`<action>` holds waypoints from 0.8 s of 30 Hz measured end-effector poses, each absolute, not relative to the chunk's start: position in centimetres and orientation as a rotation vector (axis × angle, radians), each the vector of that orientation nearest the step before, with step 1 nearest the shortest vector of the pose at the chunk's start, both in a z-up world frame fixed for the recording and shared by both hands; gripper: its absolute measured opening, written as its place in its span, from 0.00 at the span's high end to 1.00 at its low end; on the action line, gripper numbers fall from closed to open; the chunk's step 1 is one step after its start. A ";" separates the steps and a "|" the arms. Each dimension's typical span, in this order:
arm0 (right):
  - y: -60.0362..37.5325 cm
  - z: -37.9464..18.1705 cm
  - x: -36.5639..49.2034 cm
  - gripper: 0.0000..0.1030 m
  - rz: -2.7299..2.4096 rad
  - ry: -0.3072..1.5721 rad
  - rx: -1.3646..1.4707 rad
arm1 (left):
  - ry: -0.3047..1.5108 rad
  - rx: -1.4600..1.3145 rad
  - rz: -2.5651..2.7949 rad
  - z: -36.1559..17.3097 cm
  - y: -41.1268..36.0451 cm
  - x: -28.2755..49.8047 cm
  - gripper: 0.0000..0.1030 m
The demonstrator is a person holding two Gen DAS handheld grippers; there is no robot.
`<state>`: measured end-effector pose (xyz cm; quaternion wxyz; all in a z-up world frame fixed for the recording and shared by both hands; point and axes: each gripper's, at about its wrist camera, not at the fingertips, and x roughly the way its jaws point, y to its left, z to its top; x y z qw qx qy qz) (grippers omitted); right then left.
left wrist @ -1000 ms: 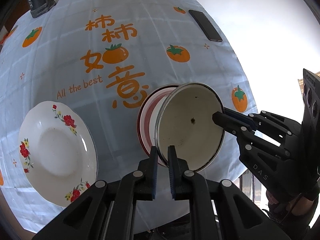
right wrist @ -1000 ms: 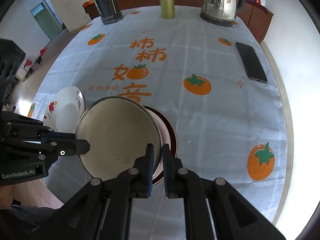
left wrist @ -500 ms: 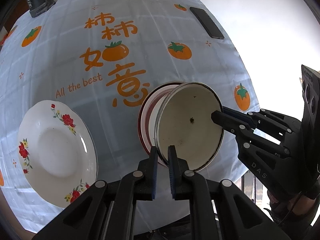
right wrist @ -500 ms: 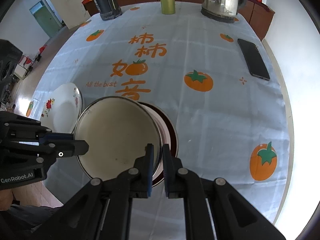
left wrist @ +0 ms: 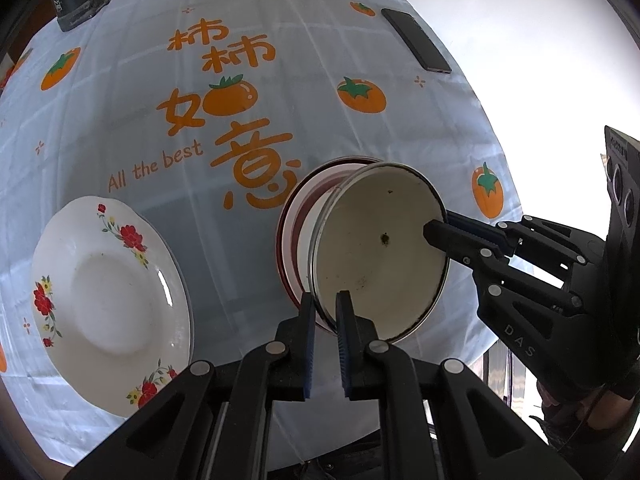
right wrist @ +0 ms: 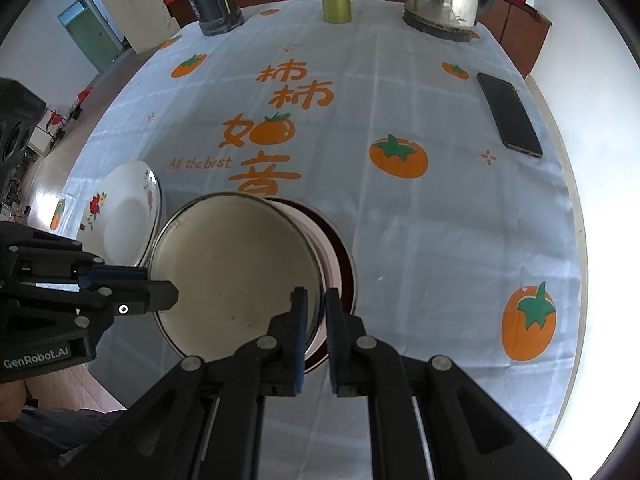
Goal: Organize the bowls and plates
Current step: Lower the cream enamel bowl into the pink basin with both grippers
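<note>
Barely anything's moved: both hand-held grippers, left (left wrist: 326, 320) and right (right wrist: 316, 320), stay clamped on the enamel bowl's (left wrist: 380, 252) rim, lower centre, probably steadying it over the red-rimmed plate (left wrist: 298, 216).

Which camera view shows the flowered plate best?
The left wrist view: the whole flowered plate lies in view with its full rim. In the right wrist view it is small, and the enamel bowl partly covers it.
</note>
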<state>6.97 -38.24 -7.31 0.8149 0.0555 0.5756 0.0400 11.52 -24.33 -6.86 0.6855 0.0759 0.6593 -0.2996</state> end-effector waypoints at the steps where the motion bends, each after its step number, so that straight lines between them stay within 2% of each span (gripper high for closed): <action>1: -38.2 -7.3 7.0 0.91 0.085 1.228 0.118 | 1.477 0.170 -0.671 -6.9 -24.3 11.5 0.89; 24: -38.2 -8.0 7.0 0.91 0.089 1.246 0.113 | 1.496 0.170 -0.670 -7.6 -24.6 11.6 0.89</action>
